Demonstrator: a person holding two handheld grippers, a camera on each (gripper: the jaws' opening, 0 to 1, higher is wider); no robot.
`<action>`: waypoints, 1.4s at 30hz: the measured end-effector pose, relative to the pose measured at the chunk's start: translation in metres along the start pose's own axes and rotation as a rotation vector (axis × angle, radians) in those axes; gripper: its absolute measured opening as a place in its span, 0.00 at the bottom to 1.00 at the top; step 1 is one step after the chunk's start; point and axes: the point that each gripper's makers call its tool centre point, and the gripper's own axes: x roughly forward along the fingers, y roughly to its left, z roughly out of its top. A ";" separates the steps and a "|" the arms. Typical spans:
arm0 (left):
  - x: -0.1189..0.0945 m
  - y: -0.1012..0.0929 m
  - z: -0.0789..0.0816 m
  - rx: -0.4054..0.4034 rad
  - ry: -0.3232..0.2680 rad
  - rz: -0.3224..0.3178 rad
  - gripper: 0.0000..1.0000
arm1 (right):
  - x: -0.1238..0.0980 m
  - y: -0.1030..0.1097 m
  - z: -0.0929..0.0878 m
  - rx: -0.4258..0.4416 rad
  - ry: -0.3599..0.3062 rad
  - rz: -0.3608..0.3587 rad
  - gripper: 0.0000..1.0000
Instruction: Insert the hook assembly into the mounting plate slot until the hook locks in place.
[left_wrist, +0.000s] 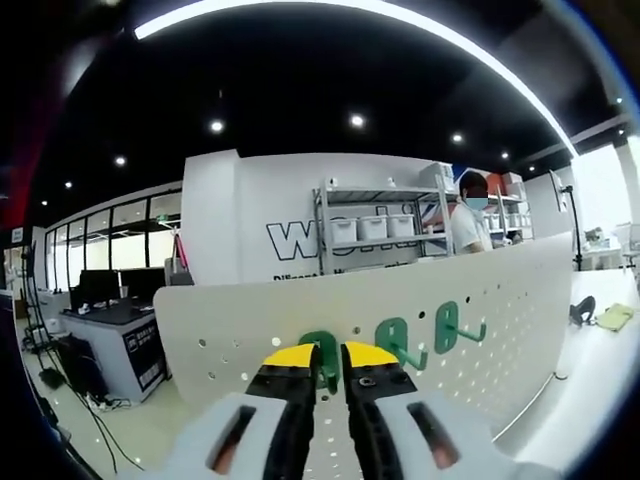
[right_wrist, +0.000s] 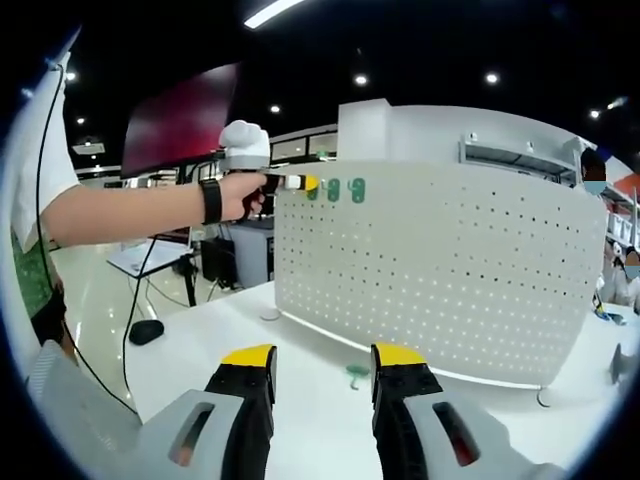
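A white pegboard (right_wrist: 440, 270) stands upright on the white worktop (right_wrist: 200, 340), curved in both views and dotted with rows of holes. In the left gripper view, the left tongs (left_wrist: 330, 358) have their yellow-tipped jaws nearly together, pinched on a green hook (left_wrist: 322, 352) pressed against the pegboard (left_wrist: 400, 310) near its top edge. Two more green hooks sit on the board just beside it, the middle hook (left_wrist: 396, 340) and the far hook (left_wrist: 452, 326), each with a prong curling outward. In the right gripper view, the left tongs (right_wrist: 300, 183) appear at the board's upper left corner, held by a hand (right_wrist: 240, 195) wearing a black wristband, with the mounted hooks (right_wrist: 345, 189) next to them. The right tongs (right_wrist: 322, 362) stand wide apart and hold nothing, low over the worktop. Between their jaws, farther off, a loose green hook (right_wrist: 357, 374) lies on the worktop near the board's foot. On the wall behind the shelves (left_wrist: 380, 225), large dark letters read "wo", the rest hidden.
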 end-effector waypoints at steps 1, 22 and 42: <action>-0.001 0.000 0.000 0.004 0.002 -0.004 0.11 | 0.000 0.000 0.000 -0.001 0.001 0.001 0.38; -0.052 -0.016 0.009 0.064 -0.005 -0.064 0.20 | 0.002 0.003 -0.003 0.022 -0.016 0.033 0.37; -0.111 -0.077 -0.045 0.029 0.091 -0.203 0.22 | -0.004 0.004 -0.010 0.047 -0.032 0.058 0.36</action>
